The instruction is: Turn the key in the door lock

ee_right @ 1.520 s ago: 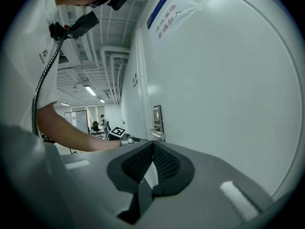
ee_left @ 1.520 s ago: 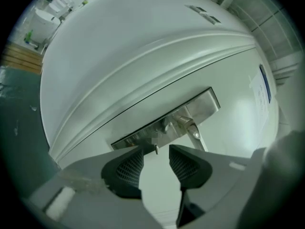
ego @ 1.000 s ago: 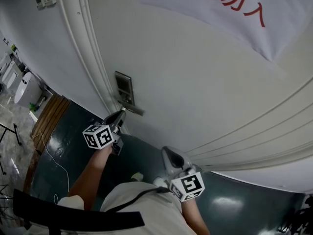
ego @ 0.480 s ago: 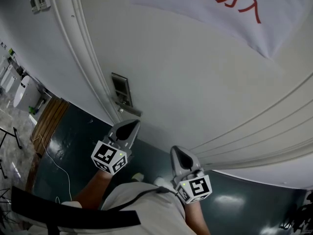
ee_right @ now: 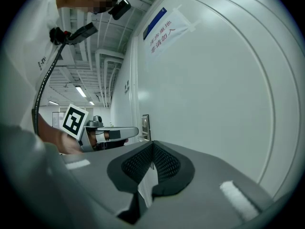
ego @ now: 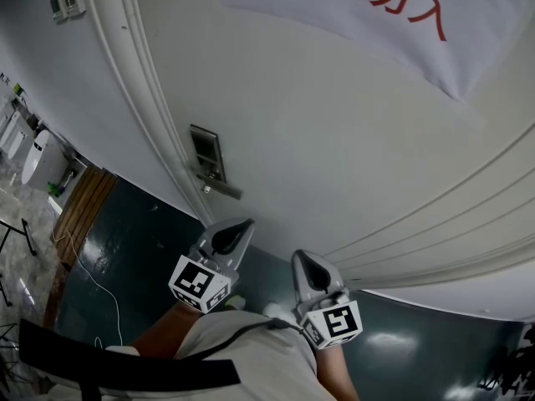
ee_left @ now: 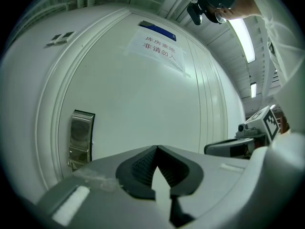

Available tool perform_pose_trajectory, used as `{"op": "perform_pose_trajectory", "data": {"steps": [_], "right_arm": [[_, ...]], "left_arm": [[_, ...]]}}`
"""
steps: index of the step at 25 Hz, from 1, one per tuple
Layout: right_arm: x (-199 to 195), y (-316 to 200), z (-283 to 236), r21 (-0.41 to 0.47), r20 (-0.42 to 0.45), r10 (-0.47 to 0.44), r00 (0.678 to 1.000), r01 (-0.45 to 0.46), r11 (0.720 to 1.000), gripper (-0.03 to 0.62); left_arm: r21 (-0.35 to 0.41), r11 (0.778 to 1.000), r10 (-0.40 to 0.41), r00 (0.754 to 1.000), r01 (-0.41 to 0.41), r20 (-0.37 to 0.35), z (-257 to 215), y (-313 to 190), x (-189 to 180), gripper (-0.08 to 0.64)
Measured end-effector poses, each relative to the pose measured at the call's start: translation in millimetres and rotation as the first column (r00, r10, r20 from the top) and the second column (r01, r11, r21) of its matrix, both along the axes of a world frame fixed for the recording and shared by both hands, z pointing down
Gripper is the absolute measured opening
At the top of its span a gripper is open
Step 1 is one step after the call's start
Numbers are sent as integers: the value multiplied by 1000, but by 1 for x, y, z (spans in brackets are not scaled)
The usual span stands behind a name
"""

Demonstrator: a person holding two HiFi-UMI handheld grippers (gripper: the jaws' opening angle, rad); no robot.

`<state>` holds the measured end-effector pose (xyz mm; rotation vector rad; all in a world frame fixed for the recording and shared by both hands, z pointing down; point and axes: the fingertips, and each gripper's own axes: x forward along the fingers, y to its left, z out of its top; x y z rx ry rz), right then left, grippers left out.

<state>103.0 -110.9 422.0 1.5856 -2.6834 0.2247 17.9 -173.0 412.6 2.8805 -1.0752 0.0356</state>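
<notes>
The metal lock plate sits on the white door, with its lever handle just below it. I cannot make out a key at this size. My left gripper is shut and holds nothing; it hangs below and right of the handle, apart from it. In the left gripper view the lock plate stands left of the closed left gripper. My right gripper is also shut and holds nothing, level beside the door. In the right gripper view the right gripper points along the door towards the lock plate.
A white sheet with red characters is taped high on the door. The door frame mouldings run left of the lock. A dark green floor carries a thin cable. A white unit stands far left.
My left gripper has pulled away from the lever handle, moving down and right in the head view and rolling so its marker cube faces differently. The right gripper has barely shifted.
</notes>
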Motion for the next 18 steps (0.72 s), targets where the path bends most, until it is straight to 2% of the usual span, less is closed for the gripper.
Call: {"op": "perform_pose_trajectory", "data": {"steps": [18], "right_arm": [[-11,3,-2,7,-15,9,1000,-9,1000,8]], "left_arm": [[-29,999,-32,999,31,-18,6,-3,-21,5]]}}
